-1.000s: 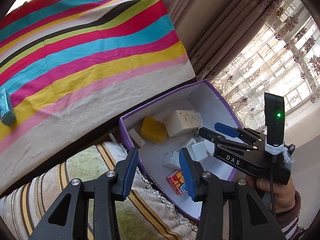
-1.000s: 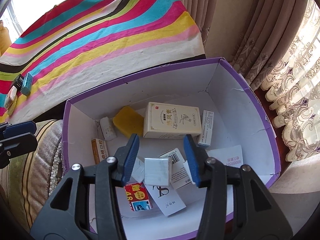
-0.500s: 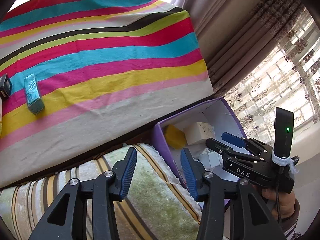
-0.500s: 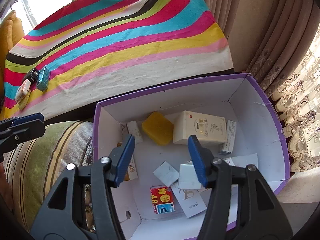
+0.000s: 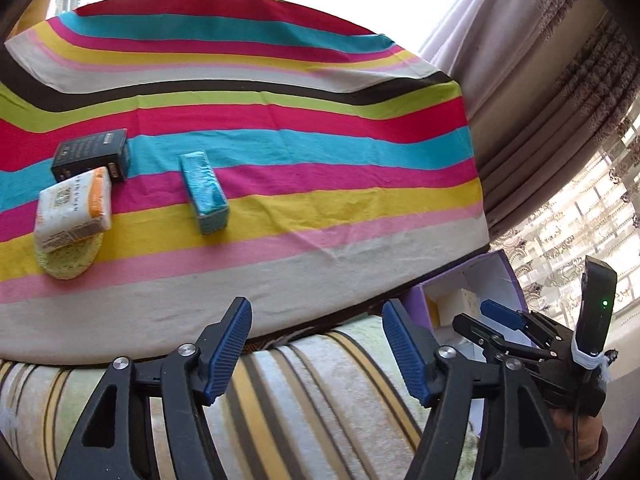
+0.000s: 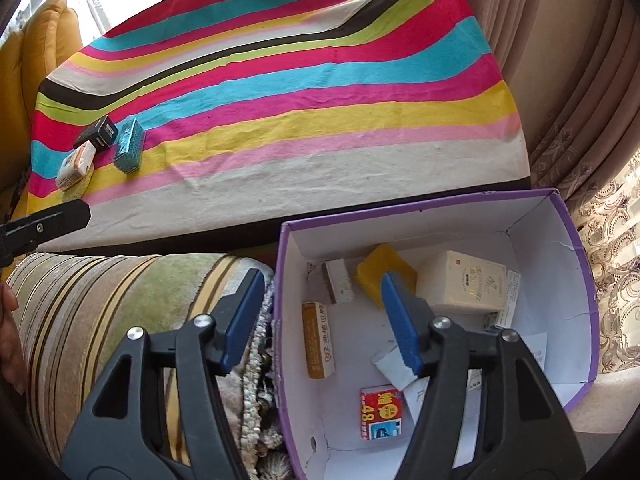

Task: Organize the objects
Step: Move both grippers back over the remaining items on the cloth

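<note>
On the striped cloth [image 5: 280, 148] lie a teal box [image 5: 204, 190], a black box [image 5: 90, 156], and a white-and-orange packet [image 5: 74, 204] resting on a green sponge [image 5: 68, 260]. The same group also shows at the left of the right wrist view: teal box [image 6: 129, 150], black box [image 6: 96, 132], packet [image 6: 76, 164]. My left gripper [image 5: 316, 352] is open and empty above a striped cushion [image 5: 320, 400]. My right gripper [image 6: 320, 320] is open and empty over the left rim of the purple box [image 6: 580, 240], which holds a yellow block [image 6: 384, 272], a cream carton [image 6: 460, 284] and several small packs.
Curtains [image 5: 560, 120] hang at the right. The right gripper [image 5: 500, 328] appears in the left wrist view over the purple box [image 5: 508, 276]. A yellow cushion [image 6: 40, 40] sits at the far left beyond the cloth.
Both grippers have pulled back and swung left, away from the purple box. The items on the cloth have come into view. The right gripper has left its small white box in the purple box.
</note>
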Motion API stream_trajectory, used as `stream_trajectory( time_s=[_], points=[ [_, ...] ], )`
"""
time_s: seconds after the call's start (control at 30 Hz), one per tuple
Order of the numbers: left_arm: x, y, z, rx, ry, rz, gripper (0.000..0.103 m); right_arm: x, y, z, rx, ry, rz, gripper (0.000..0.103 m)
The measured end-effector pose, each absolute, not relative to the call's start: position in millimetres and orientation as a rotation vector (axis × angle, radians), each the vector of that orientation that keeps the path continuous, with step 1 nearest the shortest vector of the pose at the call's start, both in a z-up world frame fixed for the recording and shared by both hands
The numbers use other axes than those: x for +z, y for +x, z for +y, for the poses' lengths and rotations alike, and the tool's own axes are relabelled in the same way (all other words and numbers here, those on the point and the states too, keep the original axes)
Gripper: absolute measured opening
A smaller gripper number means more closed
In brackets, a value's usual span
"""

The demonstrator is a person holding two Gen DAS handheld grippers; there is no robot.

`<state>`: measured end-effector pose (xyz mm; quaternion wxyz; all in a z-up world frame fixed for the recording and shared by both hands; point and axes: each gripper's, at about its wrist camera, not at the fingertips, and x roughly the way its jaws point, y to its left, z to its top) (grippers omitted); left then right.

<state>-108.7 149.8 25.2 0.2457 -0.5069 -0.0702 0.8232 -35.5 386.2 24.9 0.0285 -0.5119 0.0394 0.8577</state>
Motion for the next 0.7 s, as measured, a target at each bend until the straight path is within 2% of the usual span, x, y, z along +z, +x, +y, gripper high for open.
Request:
stream_trajectory(
  time_s=[0.2,0.7],
  points=[
    [25.2,-120.6,106.0,2.364,-1.4,-0.232,0.079,30.2,-49.8,349.7,2.72,-1.588,0.058,0.07],
    [23.8,-148.5,40.6,2.515,-1.435,-0.319,0.087,34.8,-97.1,260.0,2.876,-1.611,-0.04,0.075]
  ],
)
